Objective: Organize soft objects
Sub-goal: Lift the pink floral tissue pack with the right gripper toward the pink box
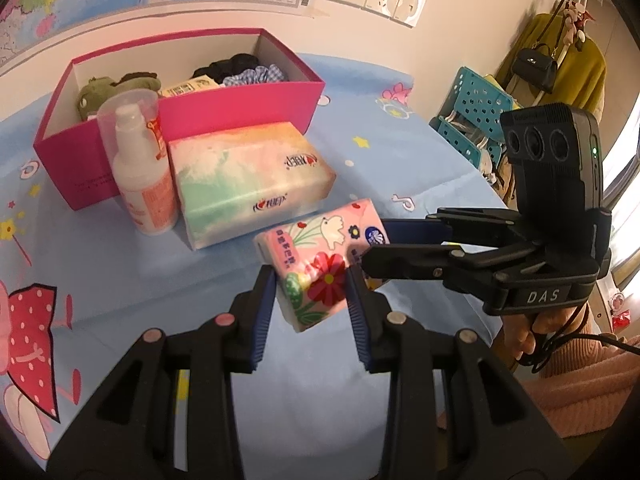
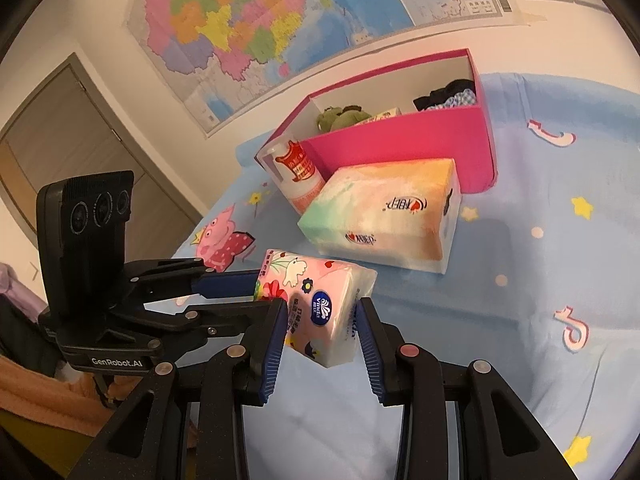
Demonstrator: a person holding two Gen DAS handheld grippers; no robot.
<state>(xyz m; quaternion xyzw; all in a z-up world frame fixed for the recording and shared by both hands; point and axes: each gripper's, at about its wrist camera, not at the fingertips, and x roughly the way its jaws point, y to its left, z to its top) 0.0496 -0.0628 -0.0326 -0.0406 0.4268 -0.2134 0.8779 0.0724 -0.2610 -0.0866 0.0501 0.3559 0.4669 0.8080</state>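
Tissue pack (image 1: 320,264), floral wrap, pinched from 2 sides and held clear of the blue sheet (image 1: 120,264).

Left gripper (image 1: 311,280) clamps one end of the pack, right gripper (image 2: 323,320) the other; both pairs of pads press into the wrapper. Step in hand, as judged: carrying the pack to the pink box (image 1: 240,100) at 11 o'clock. Next move calls for clearing the larger tissue box (image 1: 248,184) and spray bottle (image 1: 140,176) standing before it. Pink box holds 1 green plush (image 1: 94,94), 1 small packet (image 1: 188,86), dark and checked fabric pieces (image 1: 244,68); room remains at centre.
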